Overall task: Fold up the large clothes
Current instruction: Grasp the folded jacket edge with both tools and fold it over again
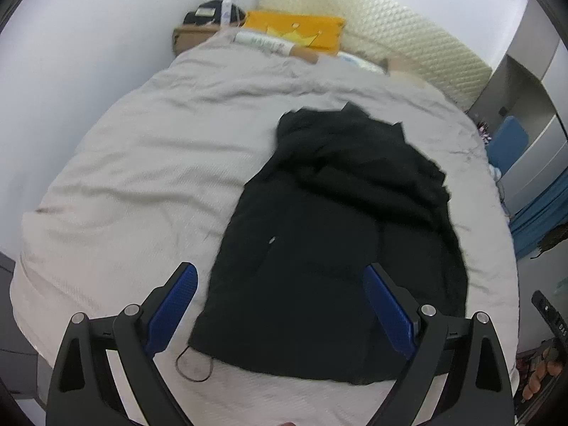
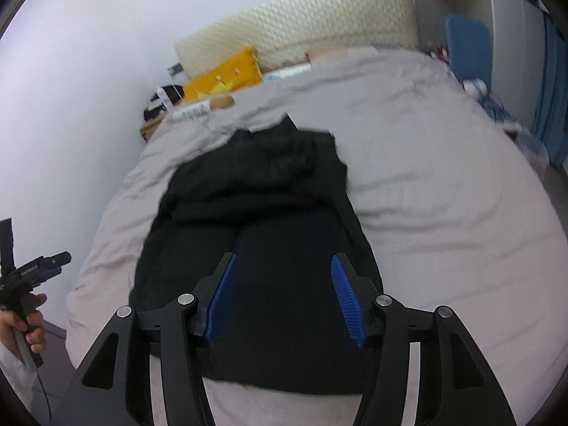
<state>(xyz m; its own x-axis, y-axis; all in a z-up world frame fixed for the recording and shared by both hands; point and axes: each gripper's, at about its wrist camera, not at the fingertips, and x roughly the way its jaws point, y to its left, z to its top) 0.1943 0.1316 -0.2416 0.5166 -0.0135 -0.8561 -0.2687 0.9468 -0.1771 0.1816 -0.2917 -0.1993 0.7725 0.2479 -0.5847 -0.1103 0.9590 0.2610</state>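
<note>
A large black garment (image 1: 330, 234) lies on the grey bed, its sides folded inward into a long strip, with bunched cloth at the far end. It also shows in the right wrist view (image 2: 262, 234). My left gripper (image 1: 280, 269) is open and empty above the garment's near left part. My right gripper (image 2: 284, 259) is open and empty above the garment's near middle. The left gripper's handle, held by a hand, shows at the left edge of the right wrist view (image 2: 35, 269).
The grey bedspread (image 1: 135, 163) covers the bed. A yellow pillow (image 1: 294, 32) and a cream quilted headboard (image 1: 390, 28) are at the far end. A thin dark loop (image 1: 193, 365) lies near the garment's hem. Blue items (image 2: 468, 49) stand to the right of the bed.
</note>
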